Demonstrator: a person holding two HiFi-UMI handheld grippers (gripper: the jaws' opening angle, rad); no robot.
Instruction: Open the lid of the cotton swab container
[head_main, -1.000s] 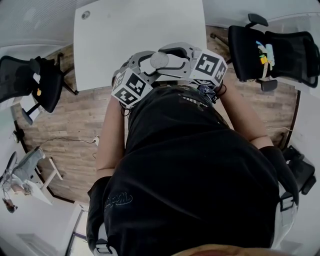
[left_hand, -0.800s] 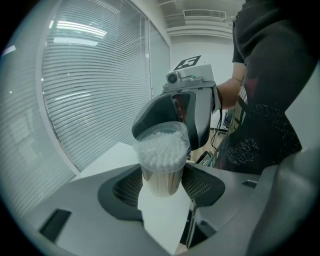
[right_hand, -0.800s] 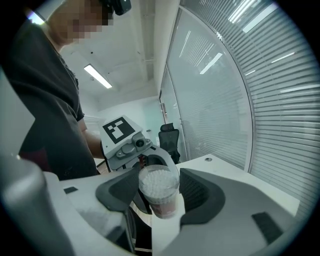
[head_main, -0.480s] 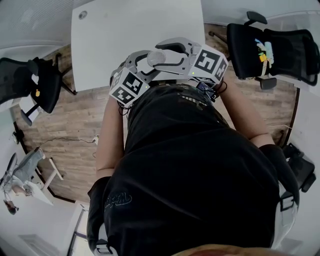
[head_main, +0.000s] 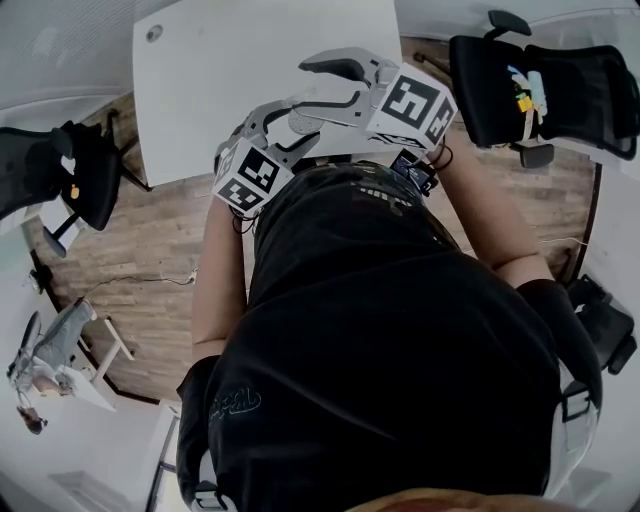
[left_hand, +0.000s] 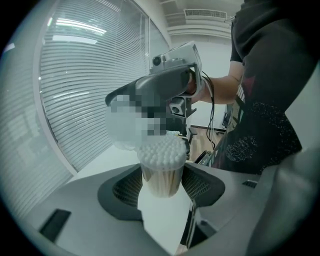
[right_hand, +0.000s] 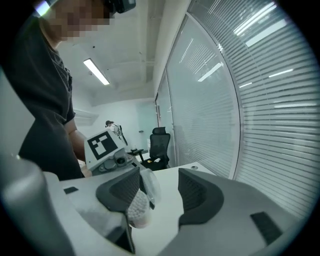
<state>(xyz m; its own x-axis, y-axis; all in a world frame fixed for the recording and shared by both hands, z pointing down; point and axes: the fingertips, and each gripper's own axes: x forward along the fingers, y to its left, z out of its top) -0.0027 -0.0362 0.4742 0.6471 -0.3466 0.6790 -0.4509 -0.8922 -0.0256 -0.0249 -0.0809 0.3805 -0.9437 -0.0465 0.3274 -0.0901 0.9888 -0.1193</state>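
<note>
White table (head_main: 270, 80) and slatted blinds (right_hand: 270, 100) back the left gripper (left_hand: 161, 186), whose pads clamp the cotton swab container (left_hand: 161, 170), its swab tips bared. At twelve o'clock the right gripper (right_hand: 161, 195) holds its jaws apart, with the clear lid (right_hand: 150, 184) by its nine-o'clock pad; contact is unclear. In the head view the grippers hide the container, and a black chair (head_main: 520, 85) stands at two o'clock.

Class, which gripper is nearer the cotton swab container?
Left. The left gripper grips the cotton swab container between its fingers; the right gripper is open, with the container close beside one finger.
</note>
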